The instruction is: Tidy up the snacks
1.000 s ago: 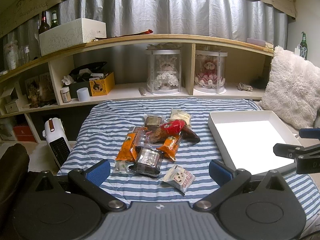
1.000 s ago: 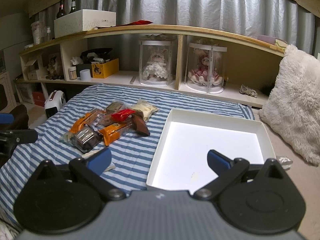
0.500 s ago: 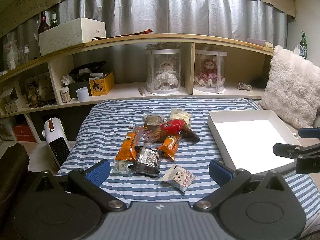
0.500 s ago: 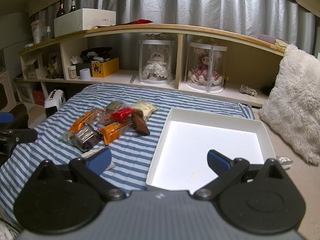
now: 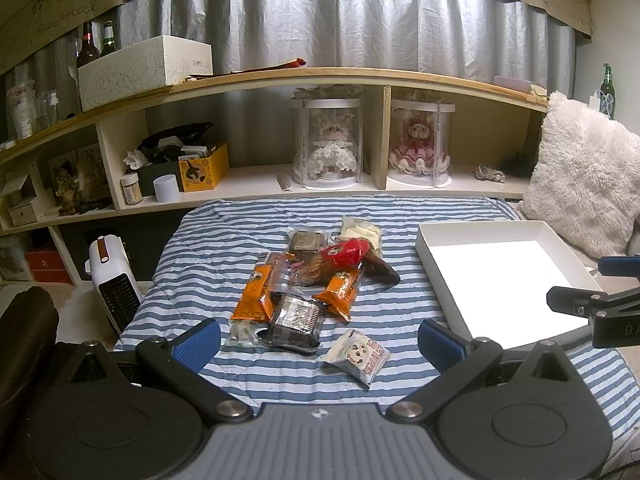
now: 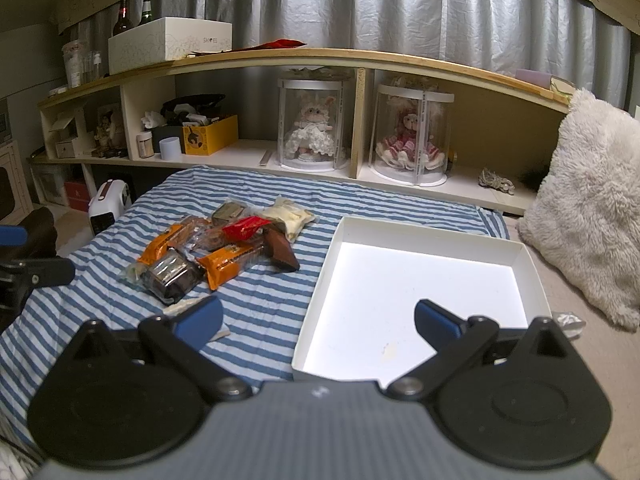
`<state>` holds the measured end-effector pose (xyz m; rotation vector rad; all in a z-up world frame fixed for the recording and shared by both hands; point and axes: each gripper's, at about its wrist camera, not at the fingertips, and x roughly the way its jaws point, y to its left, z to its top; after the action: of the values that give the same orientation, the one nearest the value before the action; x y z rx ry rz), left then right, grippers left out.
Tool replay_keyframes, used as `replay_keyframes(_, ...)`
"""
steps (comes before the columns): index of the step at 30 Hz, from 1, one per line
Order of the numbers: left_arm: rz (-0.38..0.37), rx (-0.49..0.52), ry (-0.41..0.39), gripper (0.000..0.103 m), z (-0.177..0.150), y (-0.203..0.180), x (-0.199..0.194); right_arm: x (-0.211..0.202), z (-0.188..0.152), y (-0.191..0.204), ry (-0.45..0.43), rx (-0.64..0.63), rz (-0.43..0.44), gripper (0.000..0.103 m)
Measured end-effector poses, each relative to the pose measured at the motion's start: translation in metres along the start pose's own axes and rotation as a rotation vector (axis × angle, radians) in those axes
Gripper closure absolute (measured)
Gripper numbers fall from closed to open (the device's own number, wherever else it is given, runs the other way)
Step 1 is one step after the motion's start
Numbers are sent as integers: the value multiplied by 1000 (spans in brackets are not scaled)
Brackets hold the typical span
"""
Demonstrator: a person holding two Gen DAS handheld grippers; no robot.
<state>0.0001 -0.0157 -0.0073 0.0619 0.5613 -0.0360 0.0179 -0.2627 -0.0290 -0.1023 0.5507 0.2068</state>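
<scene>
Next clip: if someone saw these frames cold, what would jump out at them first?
Probably the heap of snack packets in orange, red and brown wrappers, lying mid-way on the blue-striped blanket. To its right sits a bright white tray with nothing in it. Both tongs, left and right, are open and hold nothing, and two dolls in clear cases stand on the shelf behind.

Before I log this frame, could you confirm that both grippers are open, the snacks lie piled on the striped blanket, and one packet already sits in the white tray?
Not quite: the white tray holds no packet; the right wrist view shows its floor bare. The rest stands: the left gripper and right gripper are open, and the snacks lie piled on the striped blanket.
</scene>
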Motion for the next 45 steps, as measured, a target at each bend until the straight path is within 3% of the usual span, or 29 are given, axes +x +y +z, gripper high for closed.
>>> replay_keyframes(12,70,-34,-26,0,20,6,5,6,13,7,-48,-45,-15,0)
replay_keyframes(20,103,-37,-89,0,66,2,-2,15,47,23,-88,-105,18,0)
replay_keyframes(26,133,-63,-88,0,111,1,17,34,82,35,-91,-91,48,0)
replay_keyframes(34,137,-116,6,0,128,11,72,77,103,40,-93,-37,60,0)
replay_keyframes(41,103,-143,139,0,101,31,127,129,73,38,-43,-11,182,0)
replay_keyframes(45,65,-144,143,0,92,37,144,153,54,46,0,-54,214,0)
